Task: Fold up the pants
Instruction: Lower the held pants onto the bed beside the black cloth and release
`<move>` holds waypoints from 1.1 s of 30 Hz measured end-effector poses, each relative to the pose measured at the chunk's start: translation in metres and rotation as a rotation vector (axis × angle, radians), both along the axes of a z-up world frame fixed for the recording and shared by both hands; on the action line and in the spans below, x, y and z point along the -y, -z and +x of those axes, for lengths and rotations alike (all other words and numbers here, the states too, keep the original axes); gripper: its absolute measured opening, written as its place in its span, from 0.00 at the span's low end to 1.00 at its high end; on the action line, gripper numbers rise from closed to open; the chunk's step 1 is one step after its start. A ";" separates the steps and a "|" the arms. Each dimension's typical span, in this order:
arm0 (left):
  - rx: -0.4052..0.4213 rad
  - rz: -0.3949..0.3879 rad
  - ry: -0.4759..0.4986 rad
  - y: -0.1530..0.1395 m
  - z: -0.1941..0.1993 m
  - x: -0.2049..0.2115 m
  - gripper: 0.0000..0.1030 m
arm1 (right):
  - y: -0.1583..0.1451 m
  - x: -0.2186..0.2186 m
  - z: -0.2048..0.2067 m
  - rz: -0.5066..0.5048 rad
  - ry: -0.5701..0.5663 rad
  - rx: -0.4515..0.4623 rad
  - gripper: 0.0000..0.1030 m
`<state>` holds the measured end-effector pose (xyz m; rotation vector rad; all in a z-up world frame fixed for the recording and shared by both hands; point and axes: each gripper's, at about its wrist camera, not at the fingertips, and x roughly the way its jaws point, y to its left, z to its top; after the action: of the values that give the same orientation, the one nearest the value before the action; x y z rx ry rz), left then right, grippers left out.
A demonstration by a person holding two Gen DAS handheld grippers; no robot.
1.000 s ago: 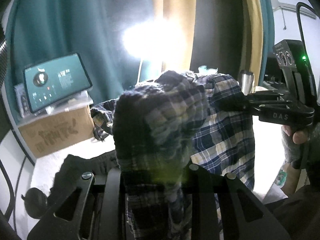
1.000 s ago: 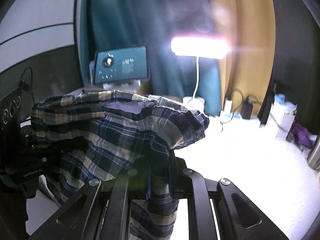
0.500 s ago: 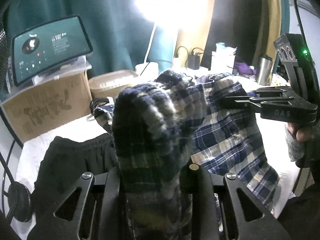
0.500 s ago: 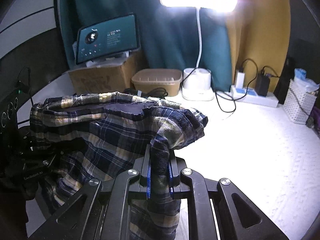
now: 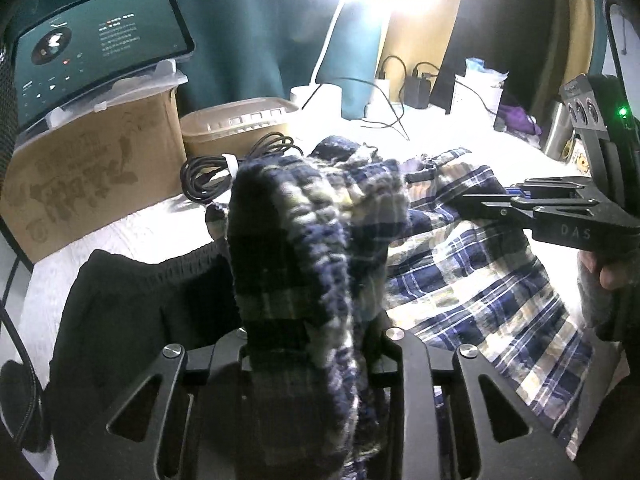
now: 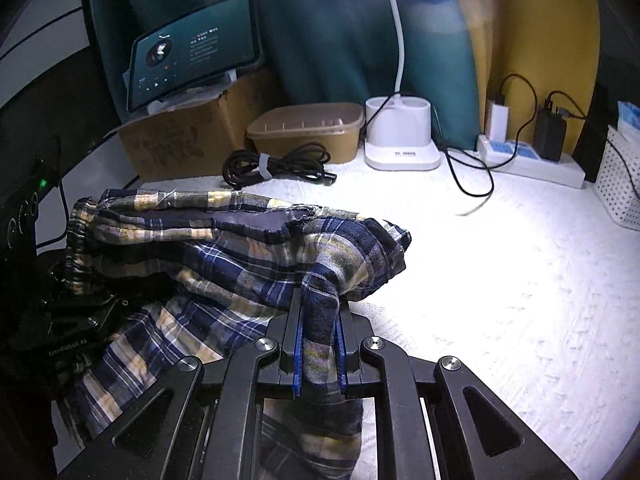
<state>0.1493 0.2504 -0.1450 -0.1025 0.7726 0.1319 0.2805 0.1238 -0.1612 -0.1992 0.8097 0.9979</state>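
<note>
Blue, navy and cream plaid pants [image 5: 460,264] hang between my two grippers above the white table. My left gripper [image 5: 312,344] is shut on a bunched part of the waistband, which hides its fingertips. My right gripper [image 6: 318,340] is shut on another fold of the plaid pants [image 6: 248,256], pinched between its blue pads. The right gripper also shows at the right of the left wrist view [image 5: 500,204]. The left gripper shows at the left of the right wrist view [image 6: 68,320].
Black pants [image 5: 132,312] lie on the white table [image 6: 500,280] under my left gripper. At the back stand a cardboard box [image 6: 188,140] with a tablet [image 6: 192,50], a tan container [image 6: 308,130], a coiled cable [image 6: 276,166], a lamp base [image 6: 400,136] and a power strip [image 6: 532,160].
Both grippers have come down with the plaid pants from high up toward the table. The views have tipped from the curtain and lamp to the tabletop. Both grips are unchanged.
</note>
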 end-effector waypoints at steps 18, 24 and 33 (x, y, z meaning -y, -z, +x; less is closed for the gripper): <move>-0.020 -0.232 -0.160 0.012 0.013 -0.046 0.52 | 0.031 -0.008 0.040 0.018 -0.021 -0.109 0.12; -0.028 -0.144 -0.178 -0.010 0.012 -0.037 0.52 | 0.030 -0.008 0.044 0.025 -0.007 -0.125 0.14; 0.046 -0.022 -0.158 -0.048 0.007 -0.032 0.57 | 0.019 0.011 0.056 0.031 0.078 -0.088 0.25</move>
<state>0.1560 0.2820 -0.0967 -0.1868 0.7196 0.2706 0.3367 0.1133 -0.1802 -0.0971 0.8753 0.9500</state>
